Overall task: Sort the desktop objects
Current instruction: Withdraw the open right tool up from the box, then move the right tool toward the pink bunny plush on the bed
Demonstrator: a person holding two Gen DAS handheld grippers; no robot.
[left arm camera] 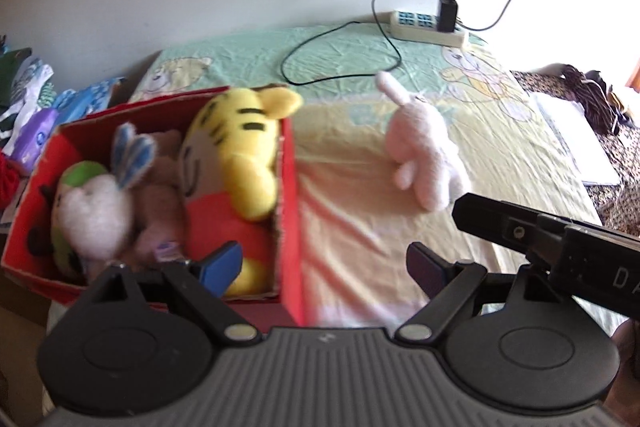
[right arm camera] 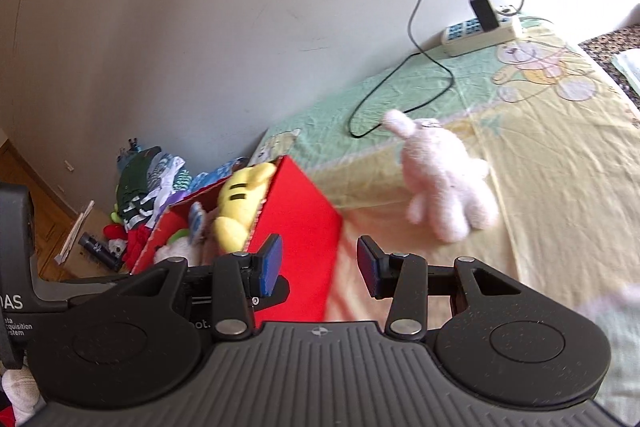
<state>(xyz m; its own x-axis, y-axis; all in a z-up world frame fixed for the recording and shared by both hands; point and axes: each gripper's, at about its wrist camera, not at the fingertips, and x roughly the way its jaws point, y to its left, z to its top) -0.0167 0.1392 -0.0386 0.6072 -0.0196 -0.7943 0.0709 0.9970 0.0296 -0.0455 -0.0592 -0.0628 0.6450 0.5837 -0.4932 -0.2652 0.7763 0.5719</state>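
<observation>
A power strip (left arm camera: 428,27) and cable (left arm camera: 340,51) lay upper right; the fluffy pink bunny (left arm camera: 424,155) sat unobstructed right of the red box (left arm camera: 290,195). Left gripper (left arm camera: 324,267) and right gripper (right arm camera: 320,265) gaped, empty.

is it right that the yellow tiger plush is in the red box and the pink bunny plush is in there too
Not quite. The yellow tiger plush is in the red box, but the pink bunny plush lies outside it on the bedsheet, to the box's right. The left wrist view shows this.

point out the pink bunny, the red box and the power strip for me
pink bunny (right arm camera: 444,183): right wrist view, on its fuzzy body.
red box (left arm camera: 290,187): left wrist view, on its right side wall.
power strip (left arm camera: 424,25): left wrist view, on the white casing beside the black plug.
</observation>
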